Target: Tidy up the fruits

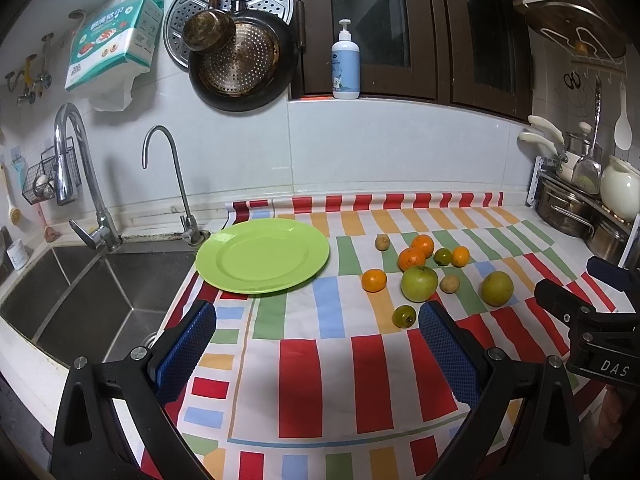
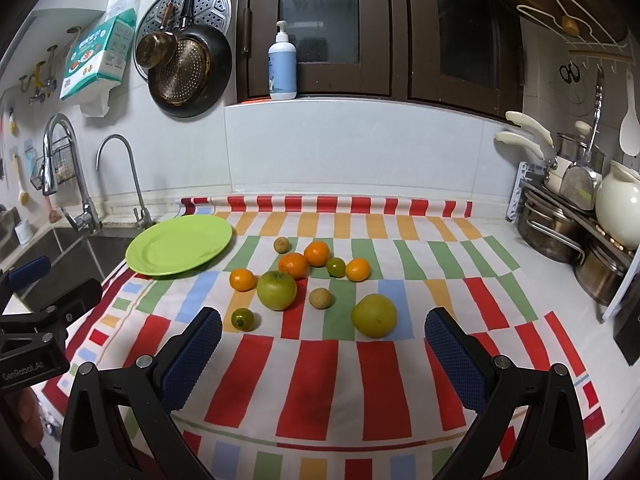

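Observation:
An empty green plate [image 1: 262,256] [image 2: 180,245] lies on the striped cloth beside the sink. To its right lie loose fruits: several oranges [image 1: 374,281] [image 2: 242,280], a large green apple [image 1: 419,283] [image 2: 277,290], a yellow-green apple [image 1: 497,288] [image 2: 373,316], two small brown fruits [image 1: 382,242] [image 2: 320,298] and small green citrus [image 1: 404,316] [image 2: 243,319]. My left gripper [image 1: 318,320] is open and empty above the cloth, in front of the plate. My right gripper [image 2: 323,324] is open and empty in front of the fruits.
A steel sink [image 1: 96,292] with two taps [image 1: 168,184] lies left of the plate. Pots and a white teapot [image 2: 618,206] stand on a rack at the right. Pans hang on the wall [image 1: 240,60]. A pump bottle [image 2: 282,64] stands on the window sill.

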